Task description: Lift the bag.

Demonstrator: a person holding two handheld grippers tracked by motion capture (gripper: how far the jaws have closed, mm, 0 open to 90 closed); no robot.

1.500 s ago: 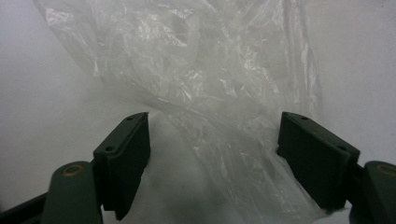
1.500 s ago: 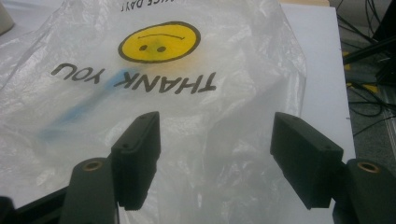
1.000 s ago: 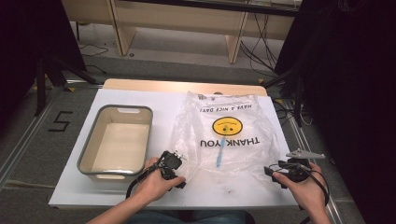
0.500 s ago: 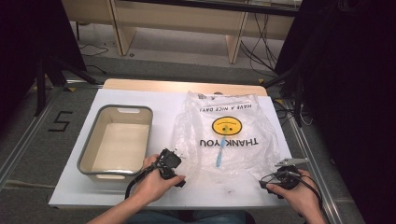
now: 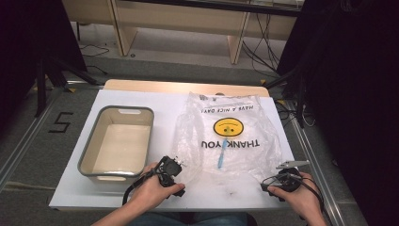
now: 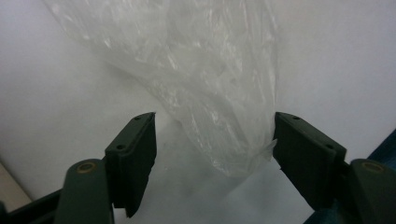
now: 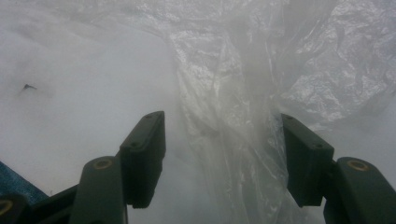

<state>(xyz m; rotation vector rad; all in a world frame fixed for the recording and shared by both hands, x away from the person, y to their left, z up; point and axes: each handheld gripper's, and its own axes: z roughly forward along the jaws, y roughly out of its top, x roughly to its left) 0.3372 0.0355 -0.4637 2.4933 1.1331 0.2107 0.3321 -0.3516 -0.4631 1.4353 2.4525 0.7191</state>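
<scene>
A clear plastic bag printed with a yellow smiley and "THANK YOU" lies flat on the white table. A thin blue object shows through it. My left gripper rests at the bag's near left corner. In the left gripper view it is open, with a bunched end of the bag lying between the jaws. My right gripper sits at the bag's near right corner. Its own view shows it open around a crumpled strip of the bag.
A grey tub with a pale inside stands on the table's left half, just left of my left hand. The table's front edge runs close under both hands. Cables and wooden furniture legs lie on the floor beyond the table.
My right gripper has slid a little left and toward the table's front edge, closer to the bag's near right corner. The left gripper has barely moved.
</scene>
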